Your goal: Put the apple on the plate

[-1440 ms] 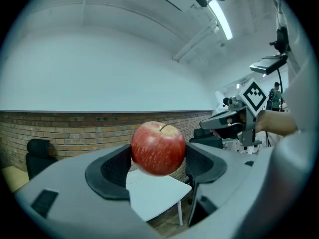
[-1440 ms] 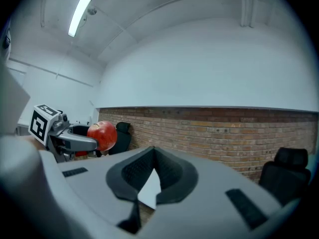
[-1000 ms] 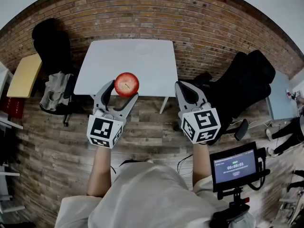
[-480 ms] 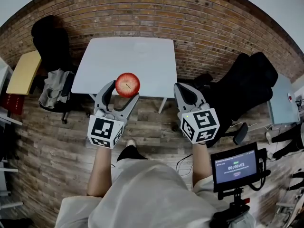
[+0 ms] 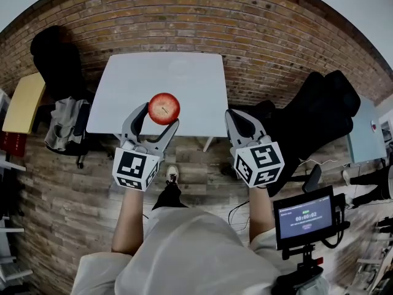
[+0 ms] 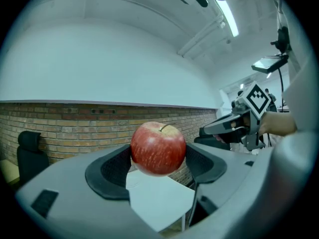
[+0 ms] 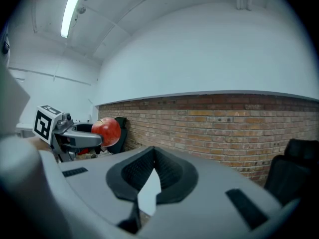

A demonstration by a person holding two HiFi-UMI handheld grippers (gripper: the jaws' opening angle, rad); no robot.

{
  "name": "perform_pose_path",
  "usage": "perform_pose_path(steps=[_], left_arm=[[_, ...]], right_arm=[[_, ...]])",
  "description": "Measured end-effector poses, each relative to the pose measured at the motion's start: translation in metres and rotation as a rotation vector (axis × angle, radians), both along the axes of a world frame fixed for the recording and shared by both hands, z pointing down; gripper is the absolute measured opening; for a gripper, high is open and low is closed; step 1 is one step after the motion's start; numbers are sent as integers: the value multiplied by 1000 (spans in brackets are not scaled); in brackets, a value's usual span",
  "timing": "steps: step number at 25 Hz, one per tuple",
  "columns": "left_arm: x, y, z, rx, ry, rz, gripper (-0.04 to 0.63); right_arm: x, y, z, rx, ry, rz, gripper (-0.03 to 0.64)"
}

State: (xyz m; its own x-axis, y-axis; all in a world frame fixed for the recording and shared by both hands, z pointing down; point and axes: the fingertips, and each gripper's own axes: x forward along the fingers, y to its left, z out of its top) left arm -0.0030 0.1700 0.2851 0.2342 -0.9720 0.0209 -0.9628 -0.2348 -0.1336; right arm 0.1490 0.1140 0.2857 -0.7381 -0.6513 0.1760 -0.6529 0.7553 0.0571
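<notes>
**Apple clamped in the left gripper, above the white table**

Head view: my left gripper (image 5: 158, 117) has its jaws spread about as wide as the round red apple (image 5: 164, 108) and closed against both its sides. The apple hangs clear in the air and shows over the near half of the rectangular white table top (image 5: 190, 82). My right gripper (image 5: 233, 114) sits to the right of the left one, near the table's near right corner. It is well apart from the apple, and I see nothing in it. Behind the table runs a red brick wall (image 5: 258, 26). Under it is a wooden plank floor (image 5: 58, 186). A small black monitor with a lit screen (image 5: 305, 212) stands at near right.

Left gripper view: the apple (image 6: 158, 148) fills the gap between the two dark pads (image 6: 115, 167), stem upward, one pad pressed to each side. The left gripper (image 6: 159, 164) has nothing else in it. The white table top (image 6: 162, 200) lies below and beyond the fruit. To the right, the right gripper (image 6: 234, 126) is level with this one, a hand behind its marker cube.

Right gripper view: the right gripper (image 7: 152, 156) has its jaws drawn together at the tips. Only a thin wedge of the white table shows between the pads, and nothing is gripped. Far to the left I see the left gripper (image 7: 79, 138) with the apple (image 7: 105, 131) at its front end, against the brick wall (image 7: 224, 121).
</notes>
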Motion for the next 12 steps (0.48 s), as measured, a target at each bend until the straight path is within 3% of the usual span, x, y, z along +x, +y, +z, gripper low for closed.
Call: perform_pose_path(steps=[5, 12], left_arm=[[-5, -15, -10, 11, -6, 26, 351], [-50, -109, 1, -25, 6, 62, 351]], right_arm=[[-7, -10, -12, 13, -17, 12, 3], [-51, -96, -2, -29, -12, 38, 3]])
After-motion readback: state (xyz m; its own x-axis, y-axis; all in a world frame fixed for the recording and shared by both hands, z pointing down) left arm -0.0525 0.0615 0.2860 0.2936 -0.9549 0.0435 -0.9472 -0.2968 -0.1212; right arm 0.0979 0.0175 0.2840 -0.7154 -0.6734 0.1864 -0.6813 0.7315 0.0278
